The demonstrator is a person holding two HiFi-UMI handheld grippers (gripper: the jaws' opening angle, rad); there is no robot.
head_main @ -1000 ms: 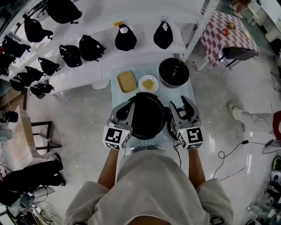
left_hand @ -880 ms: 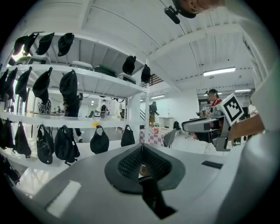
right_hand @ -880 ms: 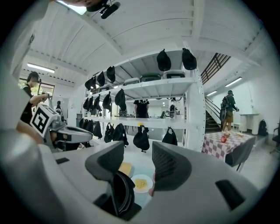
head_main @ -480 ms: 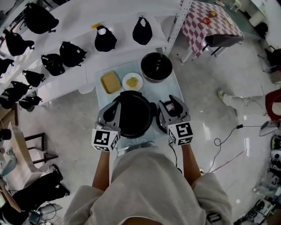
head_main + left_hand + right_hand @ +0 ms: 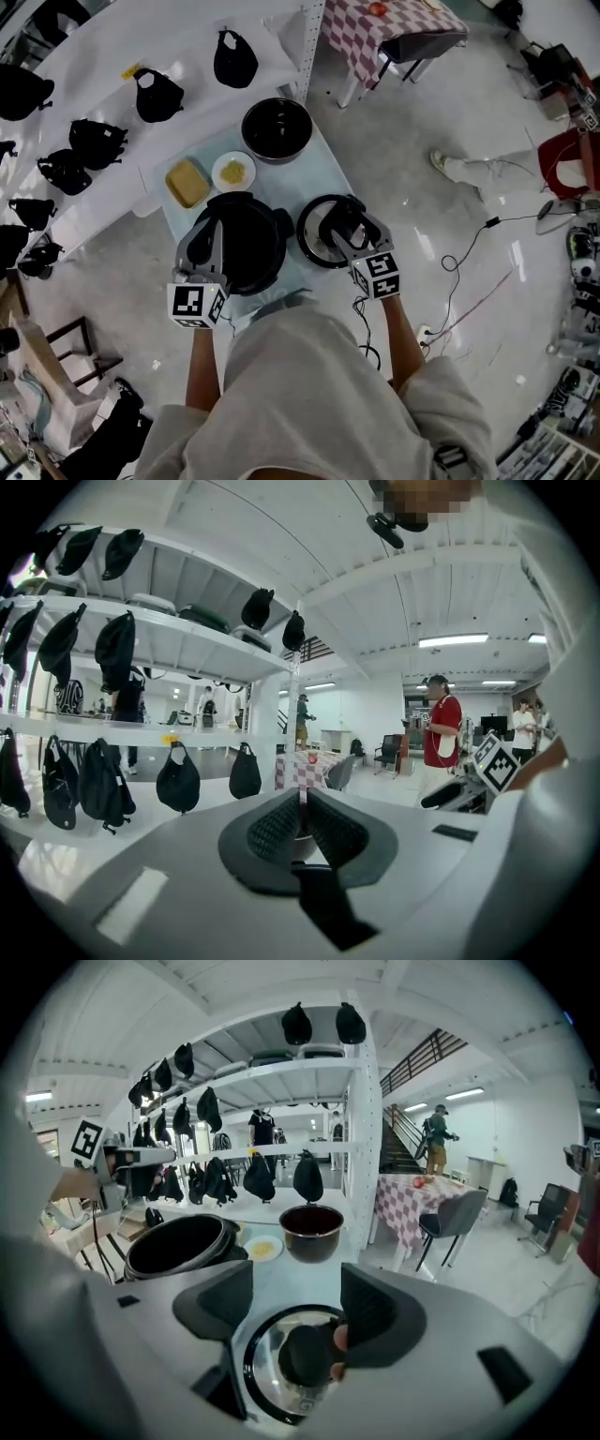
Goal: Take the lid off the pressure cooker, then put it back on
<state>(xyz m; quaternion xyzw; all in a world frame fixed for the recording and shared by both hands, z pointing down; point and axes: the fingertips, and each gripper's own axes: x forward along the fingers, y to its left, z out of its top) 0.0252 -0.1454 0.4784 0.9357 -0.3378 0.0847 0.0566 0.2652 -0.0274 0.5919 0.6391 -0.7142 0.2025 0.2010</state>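
The black pressure cooker [image 5: 239, 246] stands open on the small pale table [image 5: 323, 169]; in the right gripper view the cooker [image 5: 178, 1241] sits at the left. Its glass lid [image 5: 319, 239] lies flat on the table just right of the pot. My right gripper [image 5: 345, 225] hangs over the lid [image 5: 281, 1372]. Its jaws have just been opening and now stand wide on either side of the black knob [image 5: 305, 1354], with the pads off it. My left gripper [image 5: 208, 234] rests at the cooker's left side. In the left gripper view this gripper [image 5: 302, 808] is shut, with nothing visible between the pads.
Behind the cooker are a dark inner pot [image 5: 276, 129], a small white plate of yellow food [image 5: 233, 172] and a yellow block in a dish [image 5: 187, 183]. White shelves with black bags [image 5: 94, 141] run along the far left. The lid lies near the table's right edge.
My right gripper has come down to the table right of the cooker, where the lid now lies flat, and its jaws stand wider. The left gripper stays by the cooker.
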